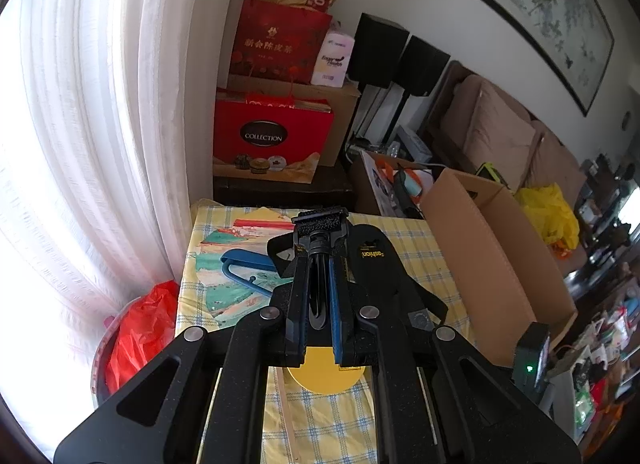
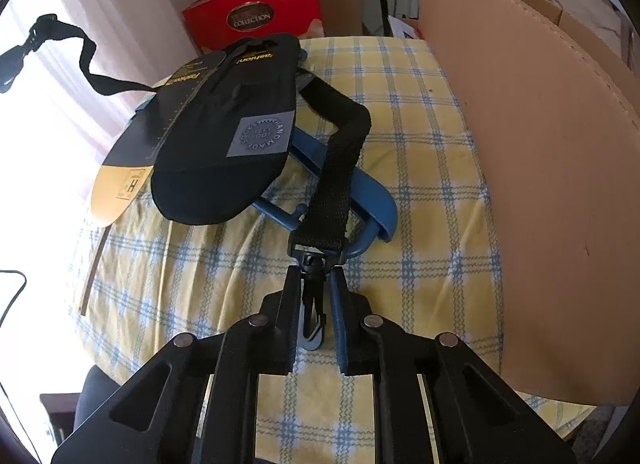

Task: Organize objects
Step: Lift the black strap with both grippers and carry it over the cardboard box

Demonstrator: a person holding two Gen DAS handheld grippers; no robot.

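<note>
Cardboard box (image 2: 532,167) flanks blue hanger (image 2: 372,199).

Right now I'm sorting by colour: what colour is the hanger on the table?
Blue; the hanger shows best in the right wrist view.

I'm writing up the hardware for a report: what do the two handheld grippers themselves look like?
Both are matte black with a speckled finish. The left gripper and right gripper each have two straight jaws lined with blue pads, driven by black linkage arms with round silver pivot pins and triangular cut-outs in the base plate. No hand or sleeve shows.
</note>
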